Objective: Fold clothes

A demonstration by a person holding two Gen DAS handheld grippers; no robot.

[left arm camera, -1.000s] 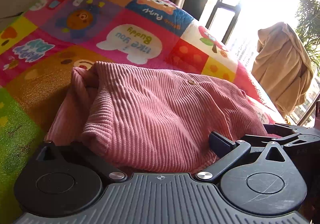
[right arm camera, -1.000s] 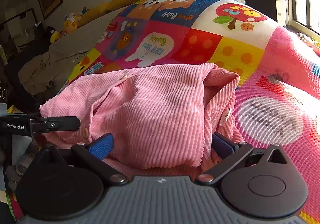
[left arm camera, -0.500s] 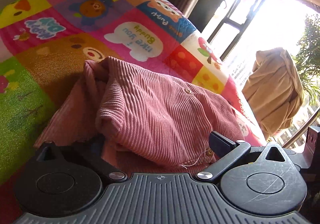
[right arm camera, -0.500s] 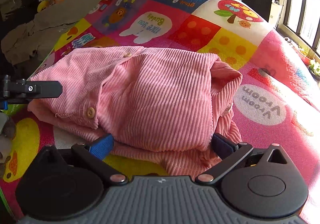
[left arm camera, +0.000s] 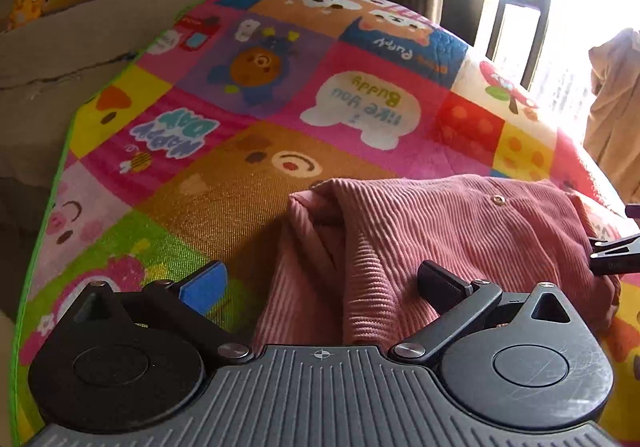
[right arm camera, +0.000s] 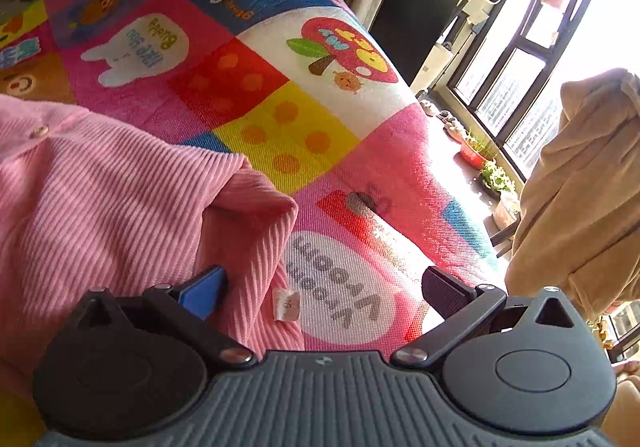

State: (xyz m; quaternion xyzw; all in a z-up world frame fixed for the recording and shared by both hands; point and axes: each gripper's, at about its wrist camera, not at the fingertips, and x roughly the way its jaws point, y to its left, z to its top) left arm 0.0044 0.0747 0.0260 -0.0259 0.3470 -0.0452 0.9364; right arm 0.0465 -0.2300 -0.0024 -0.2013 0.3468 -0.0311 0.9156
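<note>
Finishing the fold: the pink shirt (left arm camera: 460,231) lies bundled on the quilt (left arm camera: 248,151), at three o'clock from the left gripper (left arm camera: 320,279). Both grippers, right gripper (right arm camera: 324,283) included, are spread and empty; next, smoothing seems needed.

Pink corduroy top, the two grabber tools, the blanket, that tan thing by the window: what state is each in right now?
Pink corduroy top: folded into a bundle, lying on the blanket.
Left gripper: open, holding nothing.
Right gripper: open, holding nothing.
Patchwork blanket: spread flat under the top.
Tan garment: hanging by the window.
</note>
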